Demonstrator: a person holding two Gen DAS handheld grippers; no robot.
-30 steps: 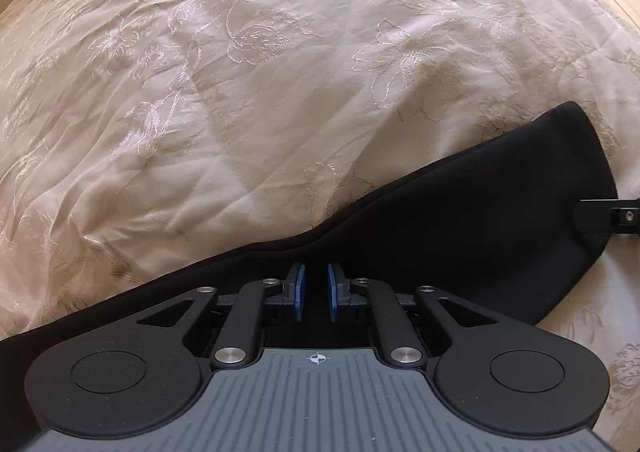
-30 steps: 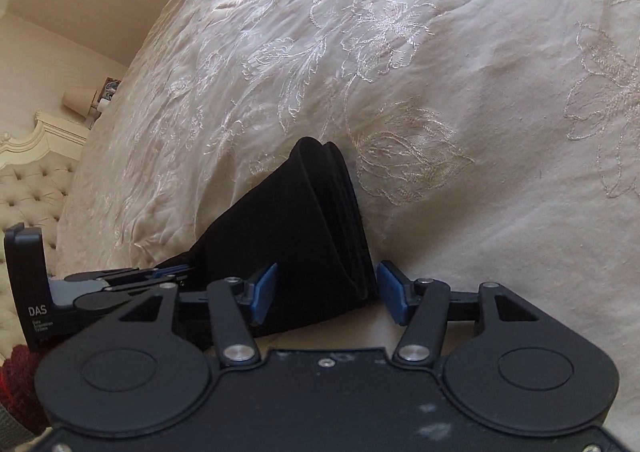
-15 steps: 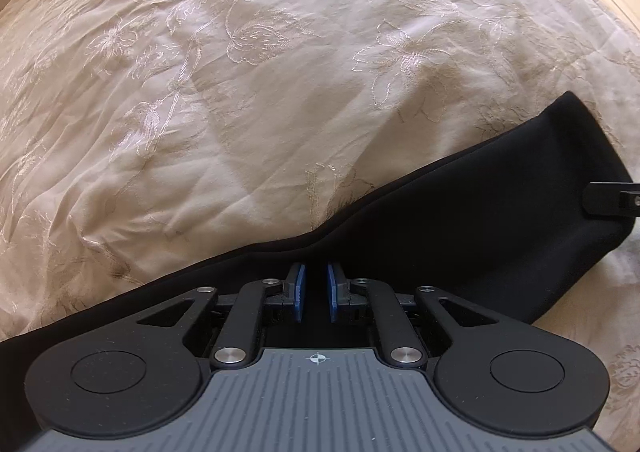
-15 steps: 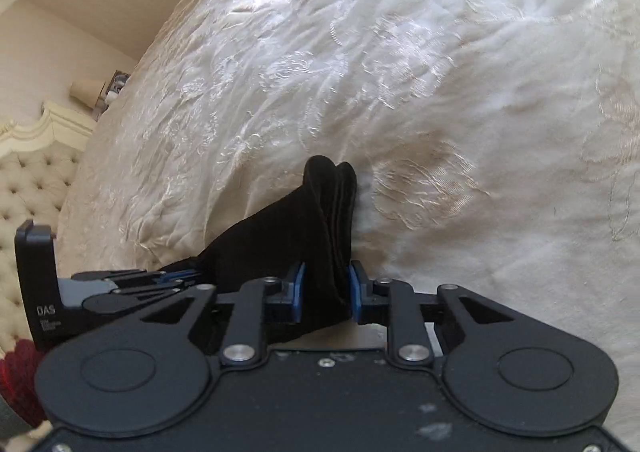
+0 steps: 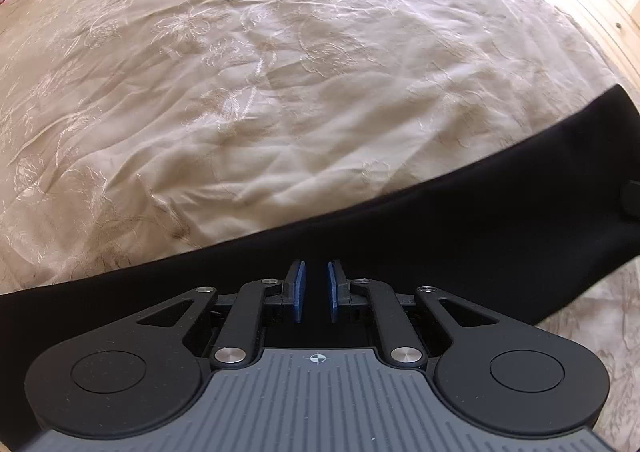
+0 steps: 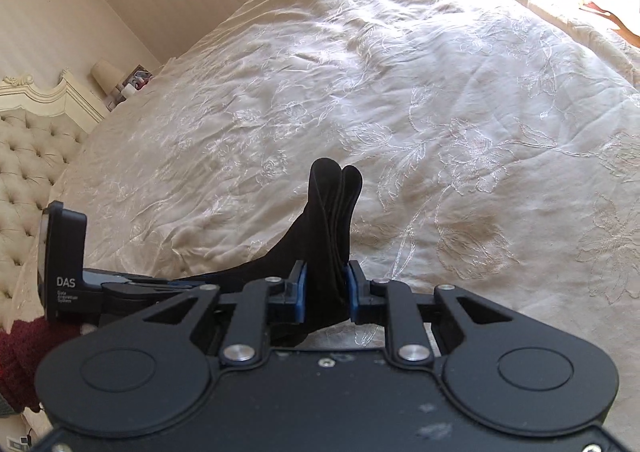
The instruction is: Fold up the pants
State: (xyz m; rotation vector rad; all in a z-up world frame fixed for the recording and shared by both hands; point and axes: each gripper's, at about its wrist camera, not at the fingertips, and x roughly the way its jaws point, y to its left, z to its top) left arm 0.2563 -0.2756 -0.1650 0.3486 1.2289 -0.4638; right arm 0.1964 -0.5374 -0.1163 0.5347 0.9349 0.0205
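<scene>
Bed (image 6: 400, 72), cream embroidered cover, carries the black pants (image 5: 440, 244), stretched in a band between both claws above the near edge. Right claw (image 6: 325, 292) has just closed, pads clamped on the bunched pants end. Left claw (image 5: 313, 290) narrowly parted, gripping the pants edge.

pants (image 5: 460, 236): both ends cut off | left tongs (image 5: 313, 291): grip unclear

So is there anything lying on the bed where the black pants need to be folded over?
Nothing visible is in the way. Both the left gripper and the right gripper already pinch the black pants. The cream bedspread beyond the pants shows only wrinkles and stitched flowers.
</scene>
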